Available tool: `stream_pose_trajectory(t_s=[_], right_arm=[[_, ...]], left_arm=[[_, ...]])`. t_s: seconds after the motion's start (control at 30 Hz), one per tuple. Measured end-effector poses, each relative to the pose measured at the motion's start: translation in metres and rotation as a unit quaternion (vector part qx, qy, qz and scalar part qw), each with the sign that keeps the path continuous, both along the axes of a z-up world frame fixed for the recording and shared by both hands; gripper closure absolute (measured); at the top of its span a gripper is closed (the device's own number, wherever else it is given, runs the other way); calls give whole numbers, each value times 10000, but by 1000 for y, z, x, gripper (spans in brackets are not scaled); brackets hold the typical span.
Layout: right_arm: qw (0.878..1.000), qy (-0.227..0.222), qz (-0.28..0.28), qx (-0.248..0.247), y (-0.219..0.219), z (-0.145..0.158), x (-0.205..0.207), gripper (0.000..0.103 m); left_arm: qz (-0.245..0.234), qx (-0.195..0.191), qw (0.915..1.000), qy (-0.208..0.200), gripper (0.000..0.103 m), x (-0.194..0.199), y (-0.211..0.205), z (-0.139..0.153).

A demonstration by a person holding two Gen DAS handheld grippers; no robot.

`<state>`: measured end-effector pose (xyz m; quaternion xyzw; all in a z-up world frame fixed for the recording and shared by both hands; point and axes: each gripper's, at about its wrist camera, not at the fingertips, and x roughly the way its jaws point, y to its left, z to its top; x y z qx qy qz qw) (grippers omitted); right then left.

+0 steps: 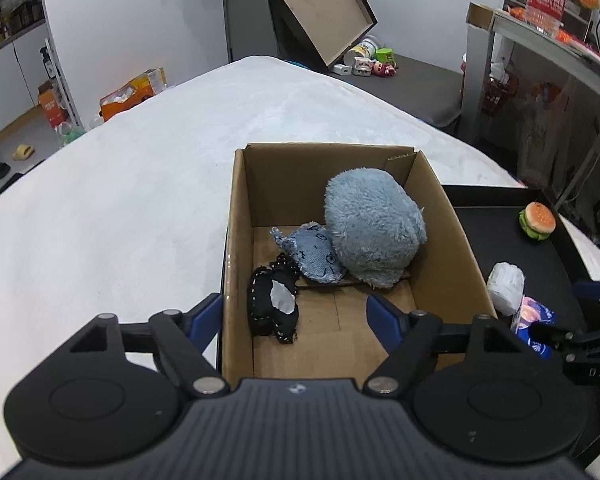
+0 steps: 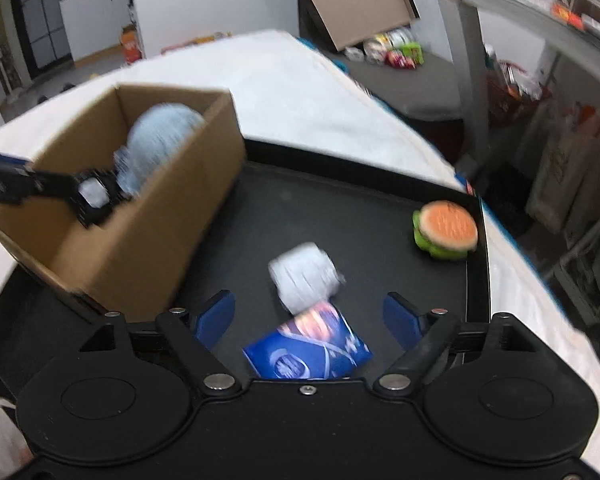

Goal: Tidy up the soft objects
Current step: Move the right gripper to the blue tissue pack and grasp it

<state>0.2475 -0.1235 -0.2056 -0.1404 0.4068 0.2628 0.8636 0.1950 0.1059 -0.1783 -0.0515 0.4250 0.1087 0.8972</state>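
An open brown cardboard box stands on a bed covered by a white fleecy blanket, its long axis running away from the left wrist camera. Inside, against the far right corner, sits a large round grey-blue plush toy. Just beside it, touching its left flank, lies a small flat pale-denim cushion with frayed edges, tilted with one corner toward the far left. Nearer the camera, by the left wall, lies a crumpled black fabric piece with white stitching and a white patch, its long axis roughly along the box.

The left tool hangs over the near end of the box, its blue pads spread wide with nothing gripped; the black fabric lies below, between them, untouched.

To the right of the box is a black tray. On it rests a white rolled soft bundle, its axis slanting from near left to far right, touching a blue printed soft packet lying flat just in front. A burger-shaped toy with an orange bun and green layer sits well apart at the tray's far right edge.

The right tool hovers over the packet, jaws wide apart, pressing on nothing. This view is blurred.
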Motion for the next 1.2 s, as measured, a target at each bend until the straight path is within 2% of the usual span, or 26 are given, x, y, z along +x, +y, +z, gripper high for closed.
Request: stream_pose_trajectory(t_s=[0.27,0.4,0.63,0.73,0.83,0.9,1.2], right_arm=[[9992,284,221,-188,-8,-27,0,17],[9982,301,475,-190,-8,-32,0,8],[9968,146,545,-570,-5,-43,10,8],[9982,230,400,-389,-12,-43,18,8],[9985,345,327,-274,-16,-46,24,16],[9986,401,321,-135,-19,-45,25,32],[9993,236,158,-222,-25,-29,24,33]], left_arm=[[97,194,9997,124,25,6,-8,-1],[124,265,9994,173,25,8,-10,-1],[154,408,9987,249,25,12,-14,-3],[163,436,9986,265,25,13,-15,-3],[165,444,9985,279,23,14,-15,-4],[157,441,9985,275,22,14,-16,-4],[131,360,9990,217,22,12,-15,-2]])
